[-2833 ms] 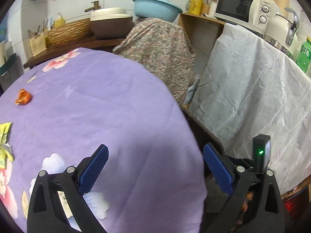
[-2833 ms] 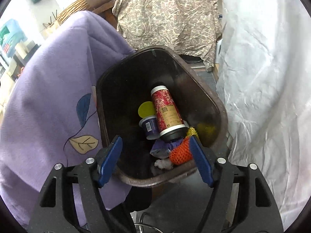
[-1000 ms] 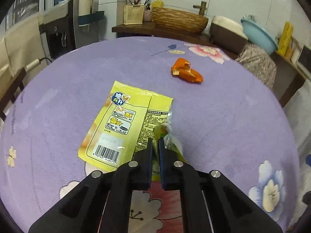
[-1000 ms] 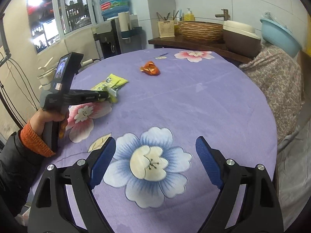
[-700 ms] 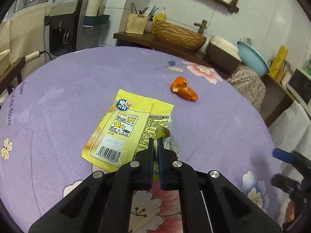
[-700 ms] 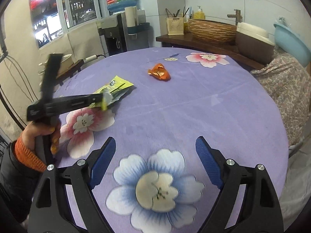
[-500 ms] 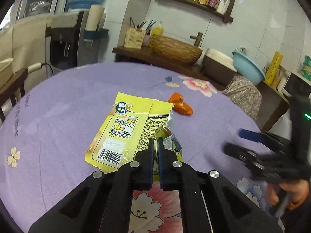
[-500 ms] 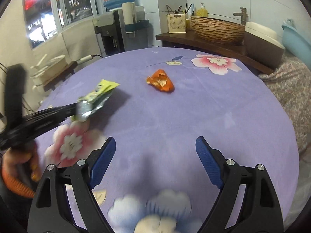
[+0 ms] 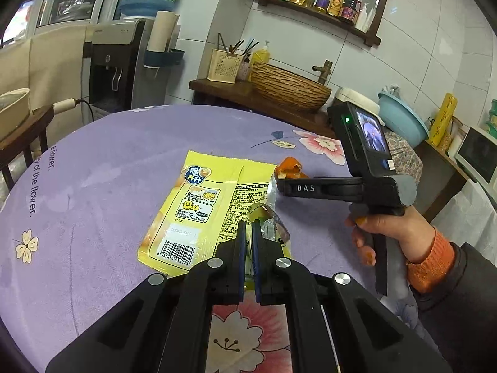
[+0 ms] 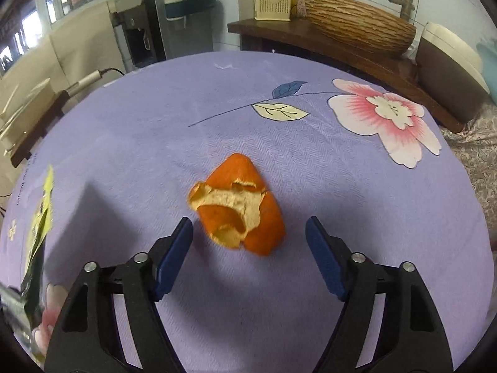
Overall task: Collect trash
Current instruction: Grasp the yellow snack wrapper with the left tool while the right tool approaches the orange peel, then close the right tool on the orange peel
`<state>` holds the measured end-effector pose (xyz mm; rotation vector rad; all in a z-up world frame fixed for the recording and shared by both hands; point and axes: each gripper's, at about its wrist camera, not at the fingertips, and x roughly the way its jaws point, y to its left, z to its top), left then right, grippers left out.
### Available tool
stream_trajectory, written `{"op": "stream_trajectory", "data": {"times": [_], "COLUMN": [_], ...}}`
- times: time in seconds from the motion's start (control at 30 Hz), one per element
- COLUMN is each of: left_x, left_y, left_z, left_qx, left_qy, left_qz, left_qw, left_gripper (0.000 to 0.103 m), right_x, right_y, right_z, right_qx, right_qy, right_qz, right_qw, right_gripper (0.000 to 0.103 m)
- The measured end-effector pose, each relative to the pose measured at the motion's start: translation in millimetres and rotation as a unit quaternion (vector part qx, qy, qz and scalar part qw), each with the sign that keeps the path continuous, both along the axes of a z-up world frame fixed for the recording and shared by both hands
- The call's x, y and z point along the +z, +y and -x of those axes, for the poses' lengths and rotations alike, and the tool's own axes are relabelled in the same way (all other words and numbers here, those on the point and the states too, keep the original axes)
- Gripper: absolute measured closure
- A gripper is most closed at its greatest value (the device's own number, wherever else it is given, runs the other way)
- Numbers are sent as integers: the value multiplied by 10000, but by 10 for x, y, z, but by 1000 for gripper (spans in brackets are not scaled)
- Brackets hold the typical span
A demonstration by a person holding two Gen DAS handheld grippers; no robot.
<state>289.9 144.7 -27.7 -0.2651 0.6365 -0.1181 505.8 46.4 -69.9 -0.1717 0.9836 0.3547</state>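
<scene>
My left gripper (image 9: pixel 247 228) is shut on the near edge of a yellow snack wrapper (image 9: pixel 198 205) and holds it up over the purple flowered tablecloth (image 9: pixel 102 168). The wrapper also shows at the left edge of the right wrist view (image 10: pixel 40 217). An orange peel (image 10: pixel 239 208) lies on the cloth. My right gripper (image 10: pixel 248 236) is open, with a finger on each side of the peel's near end, just above it. In the left wrist view the right gripper (image 9: pixel 281 183) reaches in from the right and partly hides the peel (image 9: pixel 289 168).
A wooden counter (image 9: pixel 248 93) behind the table holds a woven basket (image 9: pixel 289 87) and a utensil holder (image 9: pixel 225 65). A water dispenser (image 9: pixel 124 65) stands at the back left. A blue basin (image 9: pixel 400 121) and a microwave (image 9: pixel 478 155) are at the right.
My left gripper has lifted the wrapper off the cloth. My right gripper has moved forward across the table to the orange peel and now straddles it.
</scene>
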Motion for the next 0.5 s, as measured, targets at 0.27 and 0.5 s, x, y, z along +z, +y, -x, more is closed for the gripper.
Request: {"op": "stream_trajectory", "data": {"times": [0.27, 0.5], "left_x": [-8, -18], "left_y": [-39, -76], "left_z": [-3, -15], "left_qx": [-26, -52], "left_qy": [-8, 6], "left_qz": [-99, -205], "left_qw": [9999, 9998], "left_gripper": [98, 98], "right_x": [31, 59], "right_y": [46, 43], "right_z": [83, 202], "right_qx": [72, 187], "right_qy": [-269, -487], "right_qz": [80, 220], "right_qw": [9996, 9984], "right_gripper": [63, 77]}}
